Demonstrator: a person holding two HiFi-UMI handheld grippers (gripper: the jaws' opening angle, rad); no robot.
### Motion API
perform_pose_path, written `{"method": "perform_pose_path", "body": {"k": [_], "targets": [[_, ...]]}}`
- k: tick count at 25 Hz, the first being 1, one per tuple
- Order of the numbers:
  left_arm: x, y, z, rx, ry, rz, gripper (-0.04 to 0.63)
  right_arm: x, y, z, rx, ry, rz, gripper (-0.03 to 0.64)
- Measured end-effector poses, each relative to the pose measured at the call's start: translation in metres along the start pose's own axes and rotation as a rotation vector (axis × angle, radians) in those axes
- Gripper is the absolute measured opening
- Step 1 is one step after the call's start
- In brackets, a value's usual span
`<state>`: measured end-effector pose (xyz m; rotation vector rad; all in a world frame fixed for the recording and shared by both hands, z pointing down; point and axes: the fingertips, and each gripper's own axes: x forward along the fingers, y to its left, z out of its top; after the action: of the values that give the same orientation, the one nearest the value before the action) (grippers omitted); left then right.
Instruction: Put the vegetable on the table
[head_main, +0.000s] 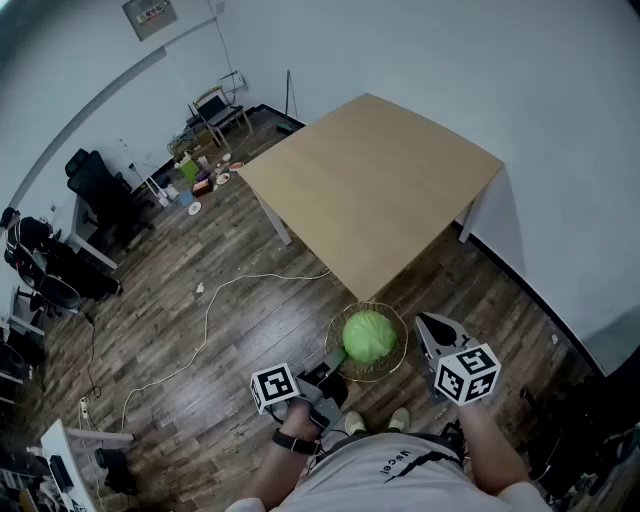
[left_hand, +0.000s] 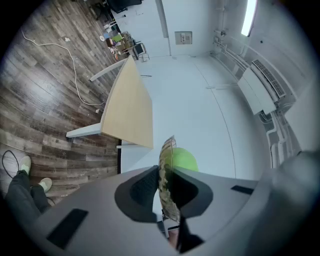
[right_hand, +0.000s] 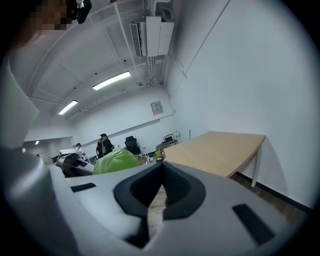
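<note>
A round green cabbage (head_main: 369, 335) lies in a shallow woven wire basket (head_main: 392, 362), held in the air just off the near corner of the light wooden table (head_main: 380, 190). My left gripper (head_main: 335, 372) is shut on the basket's near-left rim. In the left gripper view the rim (left_hand: 167, 185) stands edge-on between the jaws, with the cabbage (left_hand: 182, 159) behind it. My right gripper (head_main: 432, 328) hangs to the right of the basket, apart from it. Its tips (right_hand: 161, 167) meet with nothing between them. The cabbage (right_hand: 116, 161) shows to its left.
The tabletop (right_hand: 225, 147) is bare and stands against the white wall. A white cable (head_main: 210, 320) runs across the dark wood floor. Office chairs (head_main: 100, 190) and small clutter (head_main: 200, 170) stand far left. The person's shoes (head_main: 375, 422) are below the basket.
</note>
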<state>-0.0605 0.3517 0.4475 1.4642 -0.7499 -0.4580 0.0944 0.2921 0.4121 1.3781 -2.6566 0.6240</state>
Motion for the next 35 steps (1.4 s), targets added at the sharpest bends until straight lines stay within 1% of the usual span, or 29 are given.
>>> {"method": "perform_pose_path", "body": {"k": [2, 4, 10, 15, 21, 23, 27, 31, 35], "targets": [[0.004, -0.007, -0.003, -0.03, -0.004, -0.03, 0.054, 0.0, -0.001, -0.001, -0.002, 0.001, 0.002, 0.014], [0.006, -0.009, -0.004, -0.043, -0.006, -0.042, 0.054, 0.0, -0.001, -0.001, -0.001, 0.001, 0.005, 0.014], [0.004, -0.003, -0.005, -0.019, -0.007, -0.01, 0.054, -0.003, -0.003, 0.0, 0.046, -0.01, 0.023, 0.014], [0.012, -0.001, -0.006, -0.022, -0.017, 0.002, 0.054, -0.007, -0.015, 0.004, 0.061, -0.028, 0.022, 0.014], [0.025, -0.004, -0.009, -0.065, -0.052, -0.013, 0.054, -0.011, -0.031, 0.005, 0.074, -0.035, 0.034, 0.014], [0.028, 0.001, -0.009, -0.061, -0.063, 0.002, 0.054, -0.012, -0.036, 0.005, 0.069, -0.034, 0.043, 0.014], [0.04, -0.004, -0.011, -0.073, -0.08, -0.013, 0.054, -0.01, -0.045, 0.005, 0.073, -0.03, 0.052, 0.014], [0.047, -0.004, -0.002, -0.075, -0.08, -0.008, 0.054, -0.002, -0.05, 0.009, 0.081, -0.031, 0.049, 0.014], [0.058, 0.003, 0.023, -0.072, -0.072, -0.006, 0.054, 0.022, -0.056, 0.012, 0.085, -0.027, 0.034, 0.014]]}}
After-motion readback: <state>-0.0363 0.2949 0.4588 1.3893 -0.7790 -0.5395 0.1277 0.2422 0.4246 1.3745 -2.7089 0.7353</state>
